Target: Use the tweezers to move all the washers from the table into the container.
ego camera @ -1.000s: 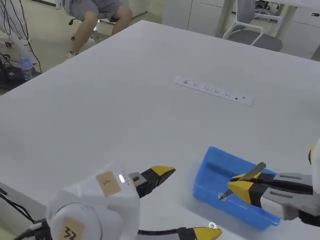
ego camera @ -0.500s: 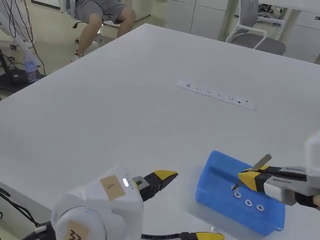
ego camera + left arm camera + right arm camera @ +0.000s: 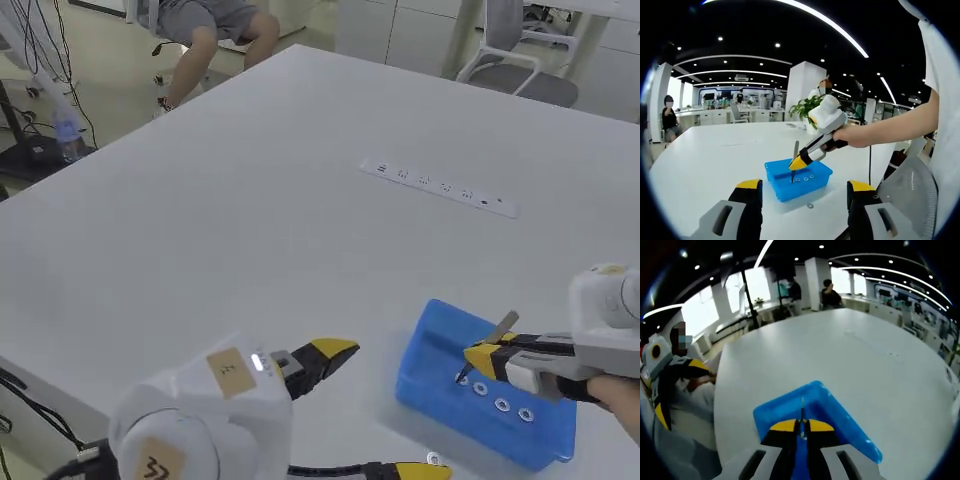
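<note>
A blue container [image 3: 440,345] sits near the table's front edge with three washers [image 3: 502,404] inside it. One more washer [image 3: 433,459] lies on the table just in front of it. My right gripper [image 3: 482,357] is shut on the tweezers [image 3: 503,324], whose tip hangs over the container's left part, close to the washers. The right gripper view looks down its shut jaws [image 3: 801,425] at the tweezers [image 3: 801,407] and the container [image 3: 830,400]. My left gripper [image 3: 378,410] stands open left of the container, holding nothing. Its own view shows the container [image 3: 785,187] and the loose washer [image 3: 810,205].
A white power strip [image 3: 440,187] lies across the middle of the table [image 3: 200,200]. Office chairs [image 3: 510,60] stand beyond the far edge, and a person [image 3: 205,20] sits at the far left. Cables [image 3: 30,60] hang on the left.
My right gripper has drawn back to the right with the tweezers, and three washers in the container have come into sight. The left gripper has stayed put.
</note>
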